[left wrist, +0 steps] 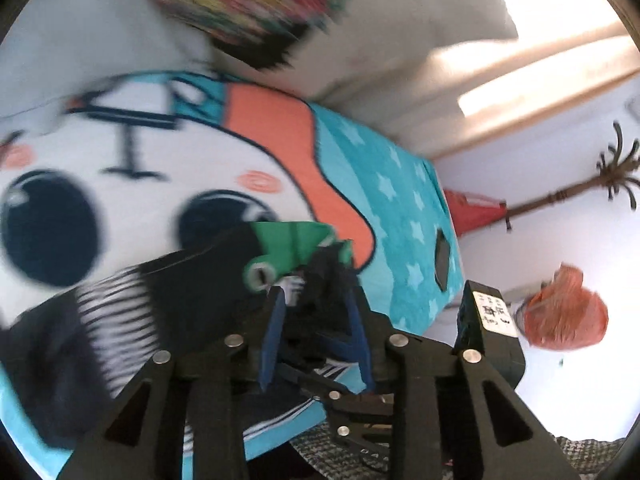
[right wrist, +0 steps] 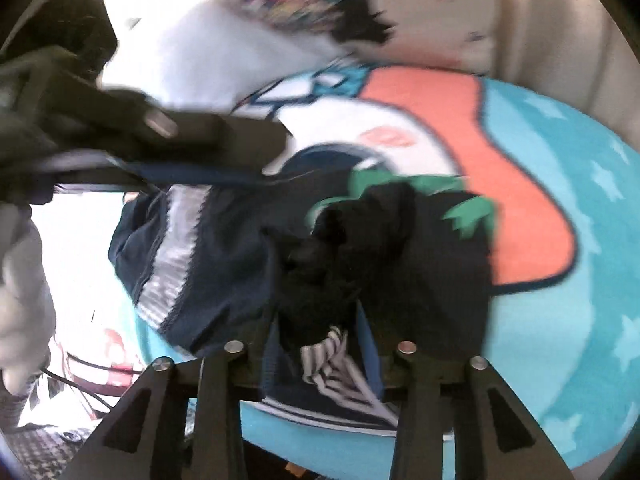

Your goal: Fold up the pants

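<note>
While both the left gripper (left wrist: 316,300) and right gripper (right wrist: 320,320) have their jaws clamped on the dark pants (right wrist: 248,248), bunched near the front edge of the cartoon blanket (right wrist: 540,320), moving them together should keep the fold square.

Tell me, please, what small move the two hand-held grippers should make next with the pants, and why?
Probably carry the gripped edge forward and lay it flat. Both the left hand-held gripper and the right hand-held gripper appear shut on bunched dark fabric of the pants, which sit crumpled on the cartoon blanket, not yet folded.
</note>
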Motion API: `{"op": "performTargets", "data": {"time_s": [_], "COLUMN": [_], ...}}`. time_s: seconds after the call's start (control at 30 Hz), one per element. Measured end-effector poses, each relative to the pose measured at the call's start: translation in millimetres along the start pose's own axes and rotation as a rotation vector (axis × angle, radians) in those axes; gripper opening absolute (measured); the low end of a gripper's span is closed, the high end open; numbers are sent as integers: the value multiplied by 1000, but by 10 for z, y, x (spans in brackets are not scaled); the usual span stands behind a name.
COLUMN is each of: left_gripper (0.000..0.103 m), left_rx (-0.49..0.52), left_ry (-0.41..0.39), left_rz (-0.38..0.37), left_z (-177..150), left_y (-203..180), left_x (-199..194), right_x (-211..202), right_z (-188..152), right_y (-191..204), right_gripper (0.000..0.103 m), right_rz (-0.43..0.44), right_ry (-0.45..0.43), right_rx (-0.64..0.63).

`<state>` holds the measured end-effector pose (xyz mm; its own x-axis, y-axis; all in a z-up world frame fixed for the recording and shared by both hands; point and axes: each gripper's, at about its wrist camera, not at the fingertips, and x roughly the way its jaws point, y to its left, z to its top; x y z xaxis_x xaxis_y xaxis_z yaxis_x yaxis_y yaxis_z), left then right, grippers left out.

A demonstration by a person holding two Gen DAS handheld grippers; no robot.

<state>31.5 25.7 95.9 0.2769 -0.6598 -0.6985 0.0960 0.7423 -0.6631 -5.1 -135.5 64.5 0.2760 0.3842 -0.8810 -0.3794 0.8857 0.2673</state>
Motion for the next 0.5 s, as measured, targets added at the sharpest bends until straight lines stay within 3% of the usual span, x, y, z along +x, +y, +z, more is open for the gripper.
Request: {"op": "performTargets", "data": {"time_s": [0.03, 0.13, 0.2, 0.3, 0.37, 0.4, 0.5], "left_gripper": [31, 33, 33, 33, 33, 33, 33], "left_rx": [-6, -29, -48, -62, -65, -69, -69], "left_ry": [-18, -73, -103, -128, -135, -137, -138], "left_rz": [12, 45, 57, 88, 104, 115, 145], "left_z": [-22, -120, -171, -228, -258, -270, -325], "left_y": [46, 215, 364, 477, 564, 603, 701], "left_x": [-90, -359, -535, -626, -676, -684, -725], "right_x": [4, -165, -387, -609, -578, -506, -263], "right_z": [4, 15, 35, -4, 0, 44, 156], "right_y": [78, 218, 175, 4, -167, -209, -308], "right_gripper": [50, 50, 50, 50, 28, 13, 12], "right_rz": [-7, 39, 73, 44, -7, -44, -53], "right_ry": [5, 11, -9, -55, -53, -37, -9], "right_rx": [-22, -70, -53, 22, 97, 126, 199]}}
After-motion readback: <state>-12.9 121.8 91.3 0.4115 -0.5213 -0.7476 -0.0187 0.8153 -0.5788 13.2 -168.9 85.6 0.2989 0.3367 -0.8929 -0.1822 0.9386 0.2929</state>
